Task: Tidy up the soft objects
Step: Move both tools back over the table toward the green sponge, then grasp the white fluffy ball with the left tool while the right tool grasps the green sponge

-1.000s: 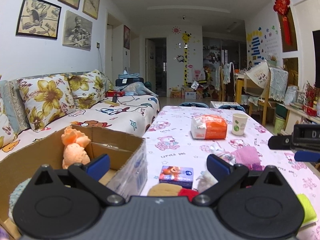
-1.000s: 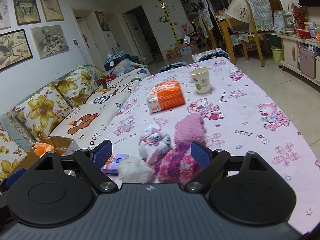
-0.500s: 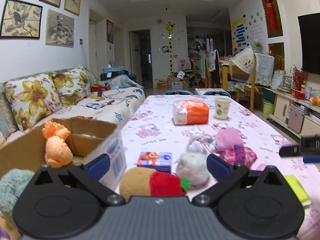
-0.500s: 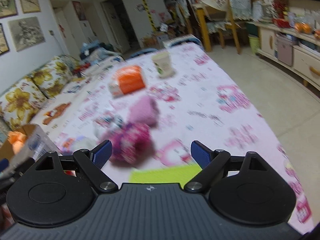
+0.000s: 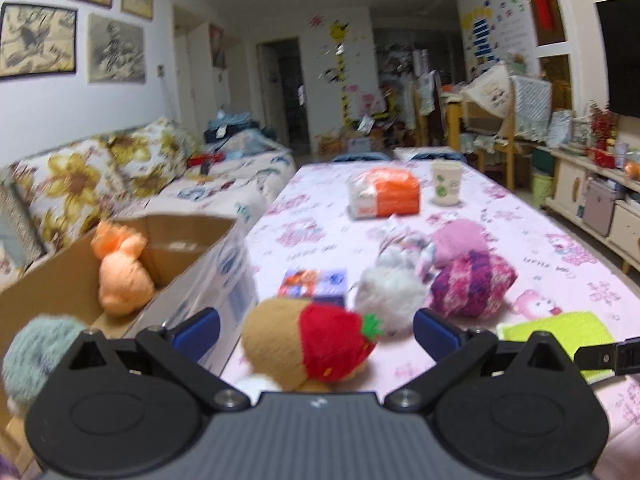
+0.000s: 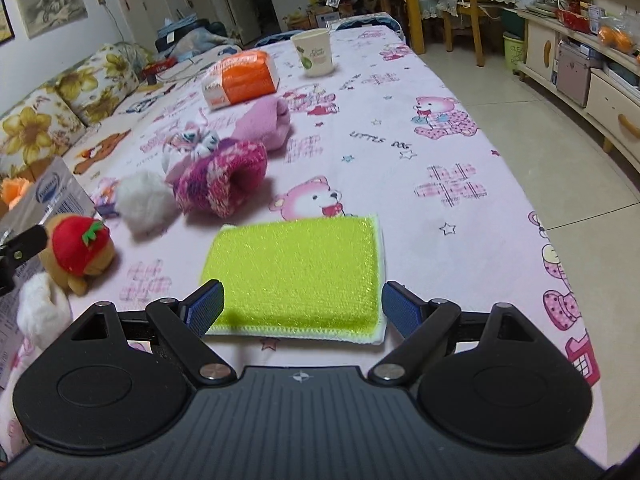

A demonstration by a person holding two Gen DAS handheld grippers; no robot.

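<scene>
With both claws spread and empty, I had two plush toys point(image 5: 120, 272) in the cardboard box point(image 5: 188, 240) at nine o'clock, while the sponge point(image 6: 296, 272) at twelve, strawberry plush point(image 5: 312, 344) and socks point(image 6: 220, 180) remained on the bench point(image 6: 440, 160).

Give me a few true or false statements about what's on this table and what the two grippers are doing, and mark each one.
1. The right gripper is open, with the yellow-green sponge lying between its fingers. True.
2. The left gripper is shut on the plush toy with the red strawberry hat. False: it is open, the toy resting on the table between its fingers.
3. An orange plush toy sits inside the cardboard box. True.
4. The paper cup lies tipped on its side. False: it stands upright.
5. The white fluffy ball is in the box. False: it lies on the pink tablecloth.
</scene>
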